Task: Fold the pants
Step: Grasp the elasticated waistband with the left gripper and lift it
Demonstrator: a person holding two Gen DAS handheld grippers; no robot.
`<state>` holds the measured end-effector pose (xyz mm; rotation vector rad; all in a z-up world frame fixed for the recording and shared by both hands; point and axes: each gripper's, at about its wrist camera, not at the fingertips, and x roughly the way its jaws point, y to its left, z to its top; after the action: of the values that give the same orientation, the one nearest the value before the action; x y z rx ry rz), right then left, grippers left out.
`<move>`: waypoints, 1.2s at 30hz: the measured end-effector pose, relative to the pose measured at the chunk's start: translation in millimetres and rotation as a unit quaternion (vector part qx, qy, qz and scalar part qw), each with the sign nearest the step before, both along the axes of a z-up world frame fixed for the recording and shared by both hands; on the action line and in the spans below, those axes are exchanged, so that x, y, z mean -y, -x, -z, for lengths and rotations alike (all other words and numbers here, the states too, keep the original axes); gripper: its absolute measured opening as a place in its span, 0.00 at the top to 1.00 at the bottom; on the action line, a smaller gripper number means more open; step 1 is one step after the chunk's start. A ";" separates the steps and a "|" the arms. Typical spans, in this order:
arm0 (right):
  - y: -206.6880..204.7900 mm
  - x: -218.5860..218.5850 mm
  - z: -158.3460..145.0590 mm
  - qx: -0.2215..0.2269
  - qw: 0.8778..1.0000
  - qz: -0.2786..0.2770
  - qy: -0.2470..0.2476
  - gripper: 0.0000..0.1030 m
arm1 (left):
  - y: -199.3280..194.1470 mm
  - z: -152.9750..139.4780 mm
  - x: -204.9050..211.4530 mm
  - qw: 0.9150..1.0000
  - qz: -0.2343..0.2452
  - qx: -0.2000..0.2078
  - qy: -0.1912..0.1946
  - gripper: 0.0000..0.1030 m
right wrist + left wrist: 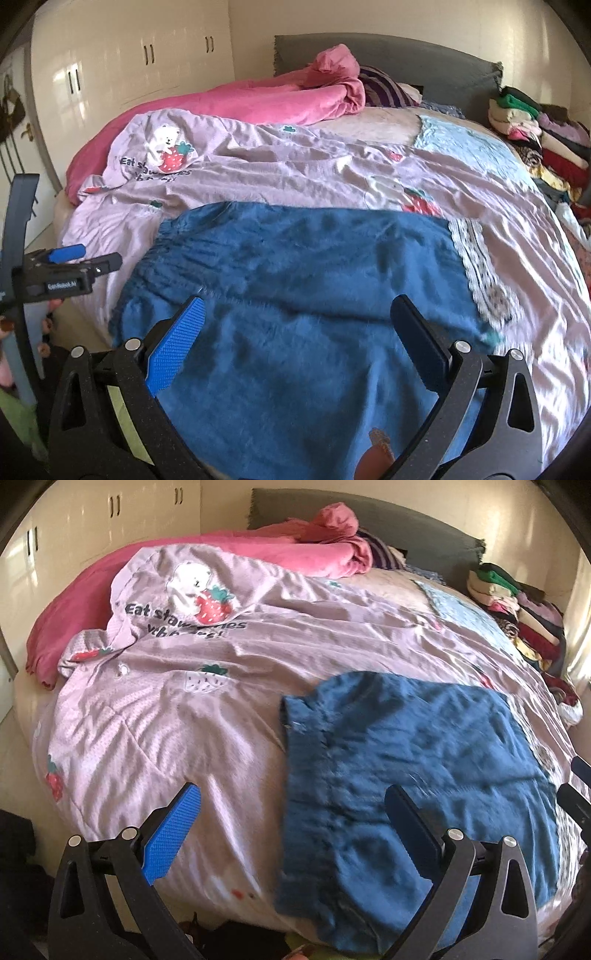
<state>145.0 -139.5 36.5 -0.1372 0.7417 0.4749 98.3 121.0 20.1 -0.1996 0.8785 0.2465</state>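
Observation:
Blue pants [417,768] lie spread flat on the pink strawberry-print bedcover [184,716], near the front edge of the bed. In the right wrist view the pants [303,288] fill the middle, elastic waistband at the left, an orange patch near the bottom. My left gripper [293,797] is open and empty, hovering over the pants' left edge. My right gripper [297,310] is open and empty, above the middle of the pants. The left gripper also shows at the left of the right wrist view [85,258].
A pink blanket [258,550] is bunched at the head of the bed by the grey headboard [406,524]. A pile of folded clothes [517,609] sits at the right side. White wardrobes [129,55] stand at the left.

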 end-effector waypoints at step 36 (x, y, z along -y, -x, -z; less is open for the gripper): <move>-182.0 -104.0 72.1 -0.055 0.984 -0.119 0.123 0.08 | -138.7 64.4 -25.3 0.991 0.124 -0.034 0.024 0.58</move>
<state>327.0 -35.5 -35.6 -0.4379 0.8967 0.6195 237.0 146.3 -44.2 -0.1257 0.9687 0.0007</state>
